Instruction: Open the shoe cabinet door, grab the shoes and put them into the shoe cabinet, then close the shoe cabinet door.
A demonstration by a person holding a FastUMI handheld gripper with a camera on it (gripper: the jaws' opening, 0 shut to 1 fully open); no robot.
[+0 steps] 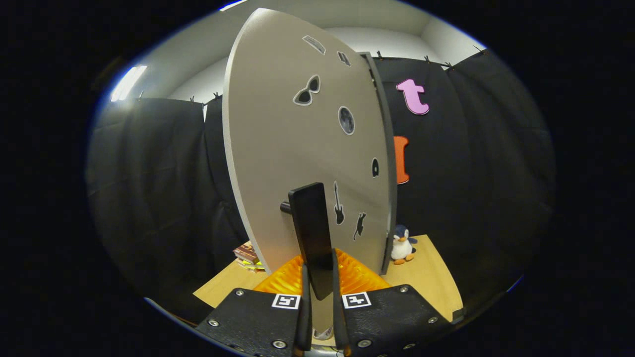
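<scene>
Gripper view footage is dominated by the shoe cabinet door [297, 163], a pale grey panel seen at a steep angle and standing upright on the wooden surface [431, 277]. A dark bar handle [312, 238] is mounted on a short stub on the face of the door, and its lower end is held between the two fingers of the tongs [317, 292], which are drawn in close and clamped on it from both sides. Small dark stickers [306, 90] are scattered over the door, among them a pair of sunglasses, a round moon-like disc, a guitar and a cat shape. An orange ribbed object [357, 275] is seen at the foot of the door, just behind the handle; what it is cannot be told. To the right of the door, past its far edge, a small penguin plush [402, 245] is set upright on the surface. To the left of the door, a low stack of books [248, 257] is lain near the surface's edge. Shoes cannot be made out. Black cloth [163, 188] is hung behind the door on both sides.
</scene>
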